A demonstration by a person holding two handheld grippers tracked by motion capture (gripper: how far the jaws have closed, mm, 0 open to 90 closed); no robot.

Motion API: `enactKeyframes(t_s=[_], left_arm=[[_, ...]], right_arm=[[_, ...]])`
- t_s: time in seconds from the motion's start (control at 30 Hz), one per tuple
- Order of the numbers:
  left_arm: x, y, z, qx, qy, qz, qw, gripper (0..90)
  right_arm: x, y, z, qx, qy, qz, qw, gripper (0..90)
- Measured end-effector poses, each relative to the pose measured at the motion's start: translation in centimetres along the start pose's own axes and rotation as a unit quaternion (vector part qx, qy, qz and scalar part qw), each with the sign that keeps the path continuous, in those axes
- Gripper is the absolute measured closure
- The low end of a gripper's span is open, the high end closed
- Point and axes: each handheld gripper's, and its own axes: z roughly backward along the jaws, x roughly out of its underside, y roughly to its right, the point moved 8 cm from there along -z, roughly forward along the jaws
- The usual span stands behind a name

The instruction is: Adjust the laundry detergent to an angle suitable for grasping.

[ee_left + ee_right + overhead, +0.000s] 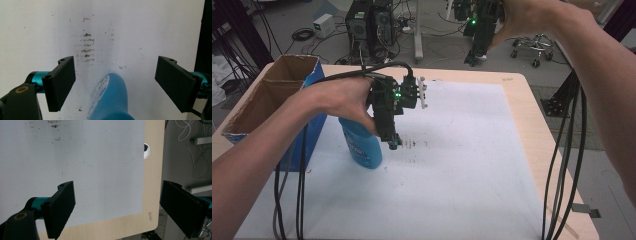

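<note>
Item: one blue bottle (361, 144), glossy plastic, pale printed label on its side. I see it standing on the white-covered tabletop (472, 165), left of centre, just beside the cardboard box (272, 95), near some dark smudges (412, 145).

Left gripper (393, 142) hangs nose-down over the white mat (452, 165), blue bottle (362, 145) just beside it on its left. Cardboard box (267, 95) sits beyond that bottle. Right gripper (477, 52) is raised, well apart.
</note>
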Motion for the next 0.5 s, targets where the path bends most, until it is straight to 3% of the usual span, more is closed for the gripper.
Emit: enactKeyframes(t_s=[0.23,0.5], left_arm=[[0.06,0.17,0.16,0.005,0.003,-0.001,1.0,16.9],[-0.08,0.23,0.09,-0.004,-0.002,-0.002,1.0,16.9]], right_arm=[[0.04,-0.19,0.16,0.001,-0.003,-0.002,1.0,12.3],[-0.03,-0.24,0.22,0.005,-0.001,0.0,1.0,12.3]])
